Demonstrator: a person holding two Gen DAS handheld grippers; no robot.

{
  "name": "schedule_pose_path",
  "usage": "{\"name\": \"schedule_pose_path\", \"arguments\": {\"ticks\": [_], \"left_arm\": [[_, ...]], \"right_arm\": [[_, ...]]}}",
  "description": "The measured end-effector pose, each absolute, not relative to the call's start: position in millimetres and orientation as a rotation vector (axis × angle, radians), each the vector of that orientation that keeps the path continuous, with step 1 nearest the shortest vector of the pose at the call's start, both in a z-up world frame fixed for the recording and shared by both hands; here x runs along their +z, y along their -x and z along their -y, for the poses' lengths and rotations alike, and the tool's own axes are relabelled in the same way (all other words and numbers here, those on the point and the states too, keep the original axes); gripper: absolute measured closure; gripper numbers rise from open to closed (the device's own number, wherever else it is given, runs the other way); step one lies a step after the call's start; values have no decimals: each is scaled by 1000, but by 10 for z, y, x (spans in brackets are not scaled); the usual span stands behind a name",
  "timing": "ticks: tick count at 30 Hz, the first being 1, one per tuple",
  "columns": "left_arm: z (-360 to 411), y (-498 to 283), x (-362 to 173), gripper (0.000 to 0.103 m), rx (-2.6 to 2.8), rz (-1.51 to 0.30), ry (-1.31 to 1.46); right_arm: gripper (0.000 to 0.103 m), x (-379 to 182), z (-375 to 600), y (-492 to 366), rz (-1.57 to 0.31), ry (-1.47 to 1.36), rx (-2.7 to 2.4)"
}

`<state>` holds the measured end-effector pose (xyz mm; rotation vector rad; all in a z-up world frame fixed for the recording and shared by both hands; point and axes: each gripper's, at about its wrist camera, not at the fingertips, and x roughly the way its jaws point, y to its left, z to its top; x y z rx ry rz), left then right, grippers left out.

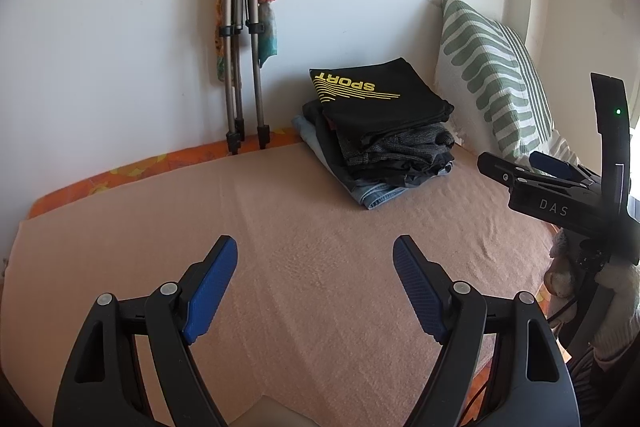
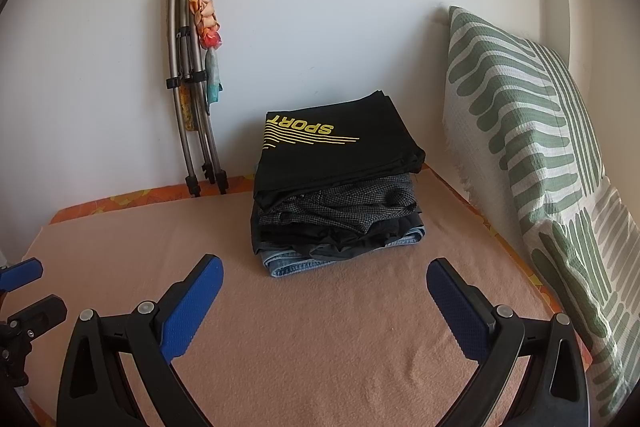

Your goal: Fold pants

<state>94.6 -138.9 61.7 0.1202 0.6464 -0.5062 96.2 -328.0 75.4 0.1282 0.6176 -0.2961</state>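
A stack of folded clothes sits at the back of the bed, also in the right wrist view. On top lies a black garment with yellow "SPORT" print; under it are dark checked garments and blue jeans at the bottom. My left gripper is open and empty over the pink blanket, well short of the stack. My right gripper is open and empty, just in front of the stack. The right gripper also shows at the right of the left wrist view.
A green-striped white pillow leans against the wall on the right. A folded tripod with a colourful scarf stands against the back wall at left. The orange mattress edge shows behind the blanket.
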Motion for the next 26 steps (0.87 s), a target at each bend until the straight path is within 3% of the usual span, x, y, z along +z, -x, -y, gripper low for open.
{"name": "schedule_pose_path", "arguments": {"ticks": [26], "left_arm": [[1358,-919,609,23,-485,-657,-118]], "right_arm": [[0,740,3276,-967,-623,-133,-285]]}}
